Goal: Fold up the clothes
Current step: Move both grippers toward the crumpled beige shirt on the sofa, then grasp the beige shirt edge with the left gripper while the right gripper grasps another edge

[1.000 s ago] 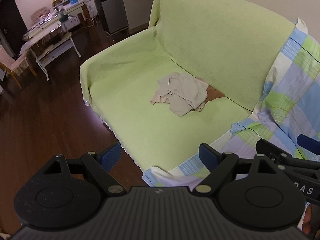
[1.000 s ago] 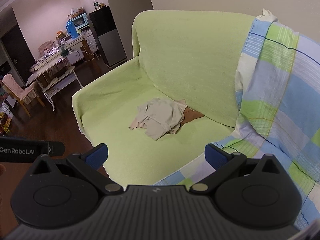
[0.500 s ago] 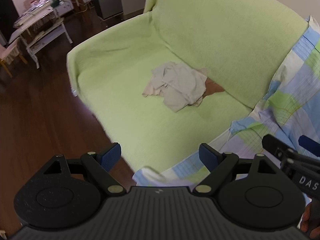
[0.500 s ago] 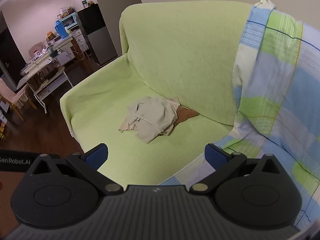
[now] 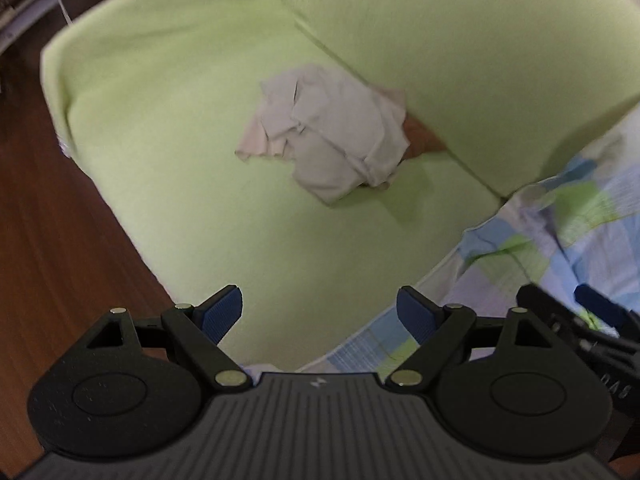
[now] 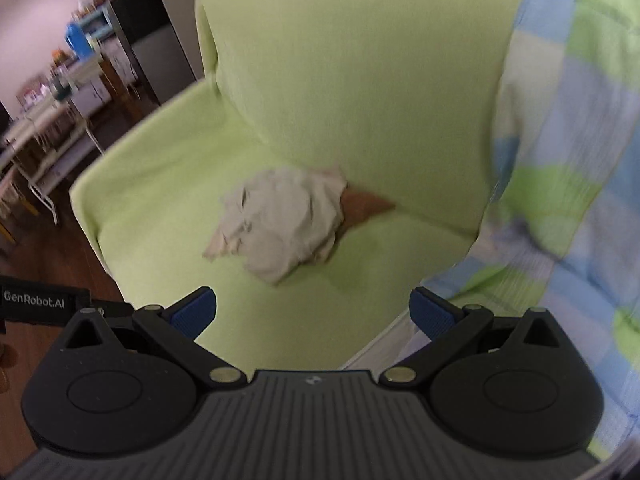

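Both claws hang released and empty above a sofa draped in a light green cover [image 5: 224, 208]: the left claw [image 5: 319, 309] and the right claw [image 6: 313, 309], blue pads spread wide. At twelve o'clock from each lies a crumpled beige garment [image 5: 328, 136] on the seat, a brown cloth [image 6: 362, 202] peeking out beneath it. A blue-and-green checked blanket [image 6: 568, 184] covers the sofa at three o'clock.

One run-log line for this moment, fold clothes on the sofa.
phase: approach | left gripper: open, empty | right gripper: open, empty | beige garment: crumpled on green sofa seat, untouched | brown cloth: partly under it
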The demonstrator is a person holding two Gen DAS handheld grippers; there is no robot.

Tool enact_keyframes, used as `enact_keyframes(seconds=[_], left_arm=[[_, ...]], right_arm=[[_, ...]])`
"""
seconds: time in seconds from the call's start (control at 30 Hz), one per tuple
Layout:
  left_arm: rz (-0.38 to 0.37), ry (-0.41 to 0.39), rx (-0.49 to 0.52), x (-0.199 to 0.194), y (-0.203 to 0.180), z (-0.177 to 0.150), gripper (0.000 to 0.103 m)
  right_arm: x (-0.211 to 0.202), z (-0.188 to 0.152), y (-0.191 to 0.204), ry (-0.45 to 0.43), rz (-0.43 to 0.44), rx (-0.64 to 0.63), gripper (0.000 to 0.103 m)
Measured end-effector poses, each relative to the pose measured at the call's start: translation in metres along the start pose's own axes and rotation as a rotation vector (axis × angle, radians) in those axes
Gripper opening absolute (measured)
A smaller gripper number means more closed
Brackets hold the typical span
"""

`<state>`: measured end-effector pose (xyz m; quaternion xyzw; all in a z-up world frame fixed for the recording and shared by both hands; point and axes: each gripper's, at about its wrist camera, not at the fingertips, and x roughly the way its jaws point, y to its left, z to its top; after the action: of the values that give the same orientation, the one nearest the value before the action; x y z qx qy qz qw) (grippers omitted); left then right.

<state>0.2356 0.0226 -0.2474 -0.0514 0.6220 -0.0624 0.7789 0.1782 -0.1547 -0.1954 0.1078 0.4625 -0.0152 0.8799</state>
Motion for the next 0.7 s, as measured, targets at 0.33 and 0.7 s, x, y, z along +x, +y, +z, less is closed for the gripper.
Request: enact_keyframes(seconds=[0.33, 0.7], left_arm=[[-0.112, 0.044, 0.010, 0.140, 0.028, 0.065, 0.083], [-0.273, -0.124, 0.070, 0.227, 0.008, 0.139, 0.070]], right_arm=[[0.144, -0.037, 0.024, 0.111, -0.047, -0.029, 0.086], [0.236, -0.015, 0.036, -0.059, -0.155, -0.237, 0.072]])
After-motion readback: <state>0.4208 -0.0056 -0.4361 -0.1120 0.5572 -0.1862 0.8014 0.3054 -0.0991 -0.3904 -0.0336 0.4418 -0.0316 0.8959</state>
